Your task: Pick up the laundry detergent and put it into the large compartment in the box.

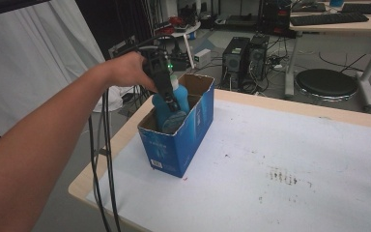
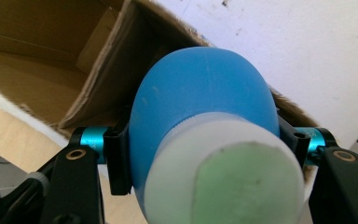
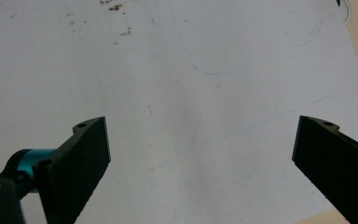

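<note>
A blue bottle [image 1: 182, 100] with a white cap [image 2: 223, 177] hangs tilted over the open top of a blue cardboard box [image 1: 174, 145] near the table's left edge. Its lower end dips into the box. My left gripper [image 1: 174, 108] is shut on the bottle's body, one black jaw pressing on each side. In the left gripper view the bottle [image 2: 200, 88] points away from the camera toward the brown inside of the box [image 2: 42, 70]. My right gripper [image 3: 200, 154] is open above the bare white table cover [image 3: 191, 70], with nothing between its jaws.
The white cover [image 1: 280, 164] spreads to the right of the box and carries a few dark stains [image 1: 282, 176]. The wooden table edge [image 1: 92, 174] runs close to the box on the left. Black cables [image 1: 101, 159] hang from the left gripper. A stool [image 1: 326, 83] and computer towers [image 1: 246, 58] stand beyond the table.
</note>
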The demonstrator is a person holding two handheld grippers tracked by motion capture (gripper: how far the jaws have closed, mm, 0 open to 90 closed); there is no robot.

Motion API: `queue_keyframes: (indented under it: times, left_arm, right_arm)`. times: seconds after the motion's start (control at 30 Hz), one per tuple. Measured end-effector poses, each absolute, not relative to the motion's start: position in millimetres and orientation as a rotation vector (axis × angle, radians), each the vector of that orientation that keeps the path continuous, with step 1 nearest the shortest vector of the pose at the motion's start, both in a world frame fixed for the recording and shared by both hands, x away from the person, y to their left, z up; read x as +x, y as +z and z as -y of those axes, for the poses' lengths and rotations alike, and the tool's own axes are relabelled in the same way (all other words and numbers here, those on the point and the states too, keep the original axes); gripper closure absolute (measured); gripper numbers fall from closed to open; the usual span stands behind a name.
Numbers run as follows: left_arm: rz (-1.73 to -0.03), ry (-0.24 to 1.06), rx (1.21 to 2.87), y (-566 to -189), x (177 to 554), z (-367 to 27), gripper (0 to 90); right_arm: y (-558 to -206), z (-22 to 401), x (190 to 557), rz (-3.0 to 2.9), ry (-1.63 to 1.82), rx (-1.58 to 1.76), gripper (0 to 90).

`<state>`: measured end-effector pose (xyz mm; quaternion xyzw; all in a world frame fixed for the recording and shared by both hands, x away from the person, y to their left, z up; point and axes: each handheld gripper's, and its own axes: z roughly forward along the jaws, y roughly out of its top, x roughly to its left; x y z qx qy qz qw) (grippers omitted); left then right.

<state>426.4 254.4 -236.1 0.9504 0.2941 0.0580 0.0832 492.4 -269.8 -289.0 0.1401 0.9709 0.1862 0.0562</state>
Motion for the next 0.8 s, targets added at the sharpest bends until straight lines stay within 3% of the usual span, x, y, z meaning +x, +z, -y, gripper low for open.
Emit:
queue_keyframes:
  times: [0.8]
  left_arm:
    - [-0.878, 0.115, 2.897, -281, 432, -252, 37.8]
  right_arm:
    - [-293, 271, 492, -2.951, 0.562, 0.439, 3.2]
